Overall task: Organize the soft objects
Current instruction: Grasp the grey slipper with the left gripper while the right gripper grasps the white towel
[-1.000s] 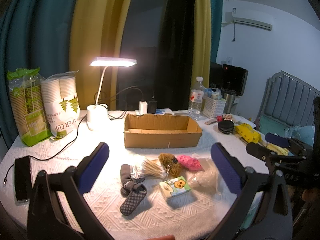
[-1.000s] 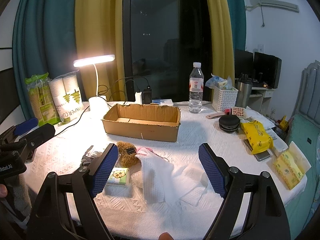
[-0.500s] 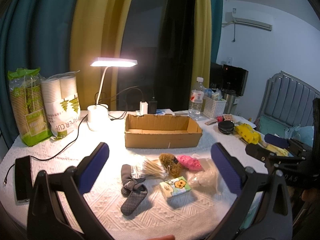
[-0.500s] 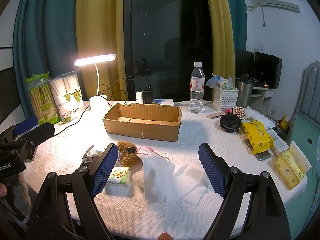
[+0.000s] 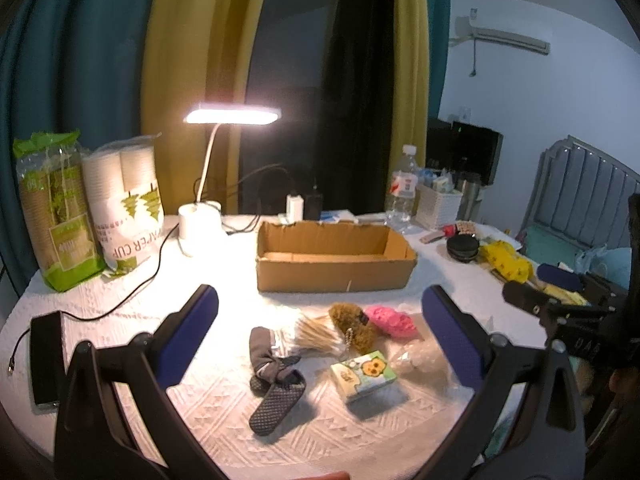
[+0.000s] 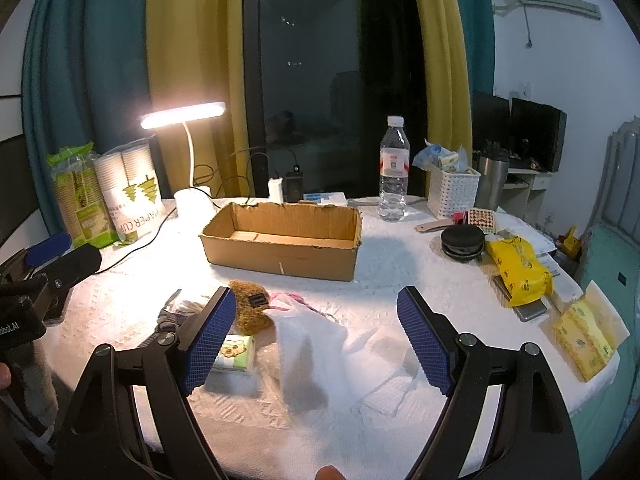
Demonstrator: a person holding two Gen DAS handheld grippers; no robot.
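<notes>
An empty cardboard box [image 5: 334, 256] stands mid-table; it also shows in the right wrist view [image 6: 280, 246]. In front of it lie grey socks [image 5: 272, 376], a bundle of cotton swabs [image 5: 316, 334], a brown plush toy [image 5: 352, 322], a pink soft item [image 5: 390, 320], a small tissue pack [image 5: 364, 374] and a clear bag [image 5: 420, 360]. In the right wrist view the plush [image 6: 250, 306] and a white cloth [image 6: 310, 344] lie nearest. My left gripper [image 5: 320, 340] is open and empty above the pile. My right gripper [image 6: 316, 344] is open and empty above the cloth.
A lit desk lamp [image 5: 202, 216], paper cup packs [image 5: 124, 208], a black device with cable [image 5: 46, 358], a water bottle [image 6: 394, 170], a white basket [image 6: 452, 192], a black round case [image 6: 462, 240] and yellow packs [image 6: 518, 270] ring the table.
</notes>
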